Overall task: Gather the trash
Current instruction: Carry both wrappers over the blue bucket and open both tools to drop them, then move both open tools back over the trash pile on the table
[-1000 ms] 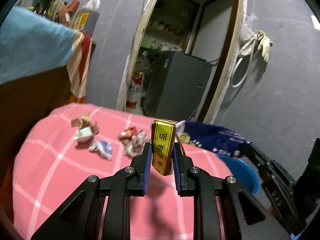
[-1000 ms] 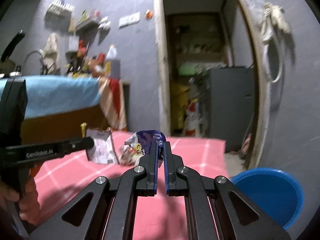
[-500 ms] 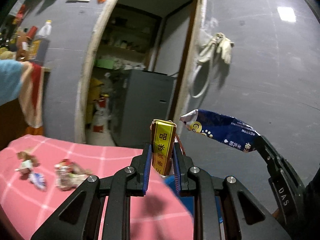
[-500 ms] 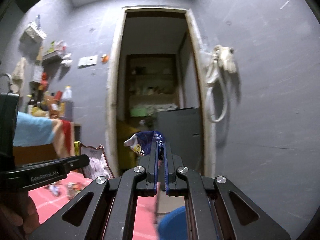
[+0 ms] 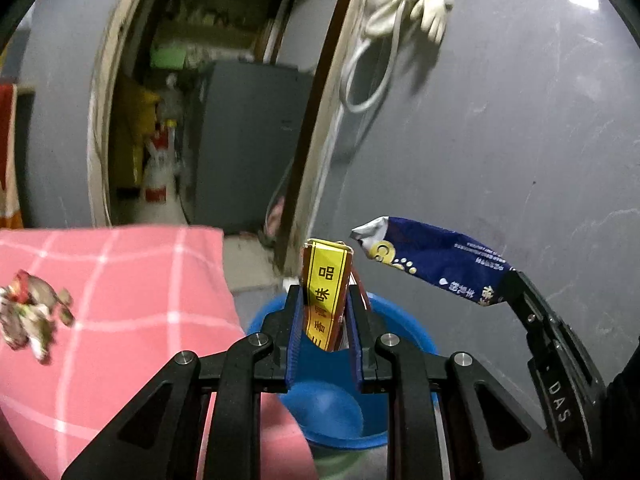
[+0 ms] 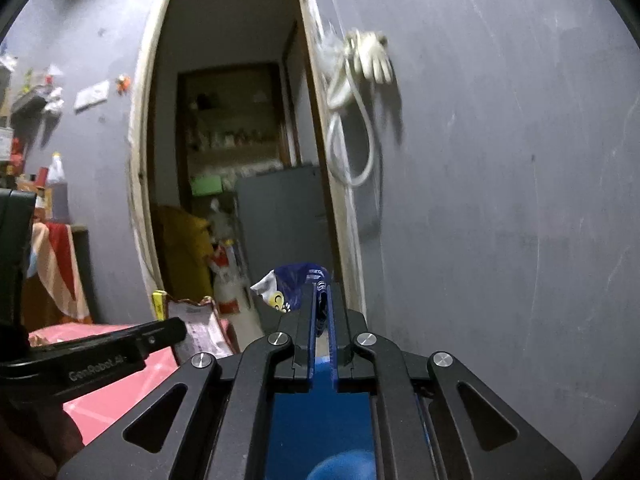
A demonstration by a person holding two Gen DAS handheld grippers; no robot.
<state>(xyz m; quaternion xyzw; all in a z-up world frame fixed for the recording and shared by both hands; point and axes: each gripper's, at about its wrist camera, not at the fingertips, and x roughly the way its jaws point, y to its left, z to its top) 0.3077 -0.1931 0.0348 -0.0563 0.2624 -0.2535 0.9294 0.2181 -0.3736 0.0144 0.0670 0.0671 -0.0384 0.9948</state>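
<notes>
My left gripper (image 5: 323, 294) is shut on a brown snack packet with a yellow strip (image 5: 326, 292), held upright over a blue basin (image 5: 340, 412) on the floor. My right gripper (image 6: 321, 300) is shut on a crumpled dark blue wrapper (image 6: 290, 286); the left wrist view shows that wrapper (image 5: 432, 260) sticking out to the right, above the basin's far side. The blue basin (image 6: 320, 420) fills the space under my right gripper's fingers. The left gripper (image 6: 168, 330) with its packet (image 6: 198, 328) shows at the left of the right wrist view.
A pink checked cloth (image 5: 120, 300) covers the table at the left, with crumpled wrappers (image 5: 28, 316) lying on it. Behind is a grey wall, an open doorway (image 6: 228, 160) into a cluttered room, and gloves with a hose (image 5: 400, 20) hanging on the wall.
Both grippers swung right, away from the pink table toward the wall, each still holding its wrapper. The blue basin now lies directly under both grippers; the table has slid to the left.
</notes>
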